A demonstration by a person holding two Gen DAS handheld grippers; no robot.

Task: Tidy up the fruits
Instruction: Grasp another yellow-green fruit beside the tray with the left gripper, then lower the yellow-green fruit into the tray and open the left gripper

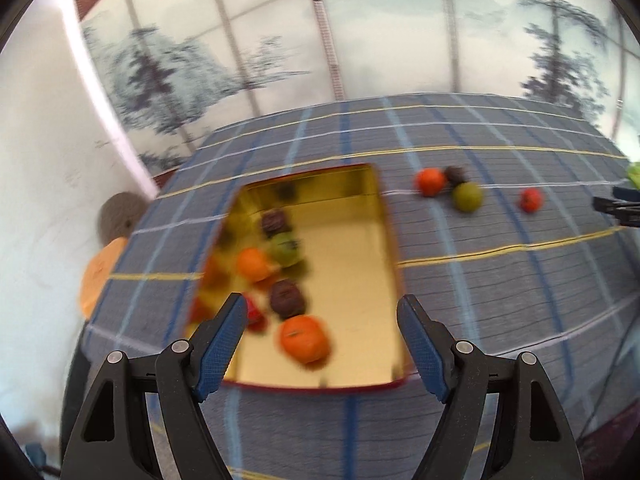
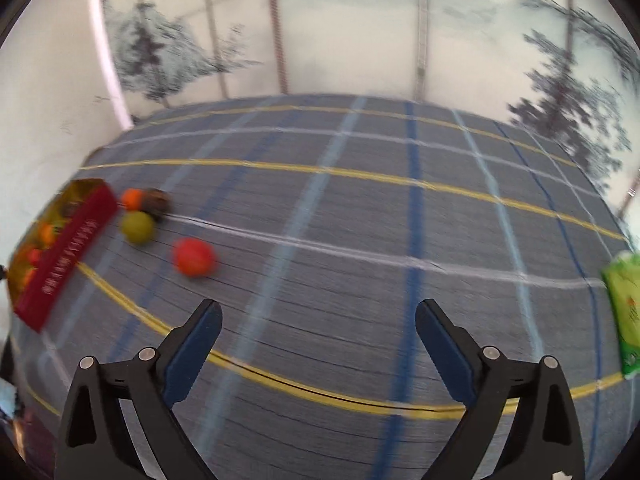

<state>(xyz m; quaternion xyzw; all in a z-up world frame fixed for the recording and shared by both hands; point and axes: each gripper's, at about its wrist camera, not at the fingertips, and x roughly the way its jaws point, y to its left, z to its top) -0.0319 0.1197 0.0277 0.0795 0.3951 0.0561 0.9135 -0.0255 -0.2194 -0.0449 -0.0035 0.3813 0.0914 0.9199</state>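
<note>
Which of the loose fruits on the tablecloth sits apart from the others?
The red fruit. The orange fruit, dark fruit and green fruit huddle together near the red box, while the red one lies alone.

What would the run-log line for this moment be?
left gripper: open, over tin | right gripper: open, empty | loose fruit on tablecloth: four

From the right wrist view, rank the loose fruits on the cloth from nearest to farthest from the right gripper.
From the right gripper, whose jaws stand open and empty:
1. Red fruit, ahead to the left, on its own.
2. Green fruit, further left, near the red box.
3. Orange fruit and dark fruit, side by side behind the green one; too close to call.
</note>
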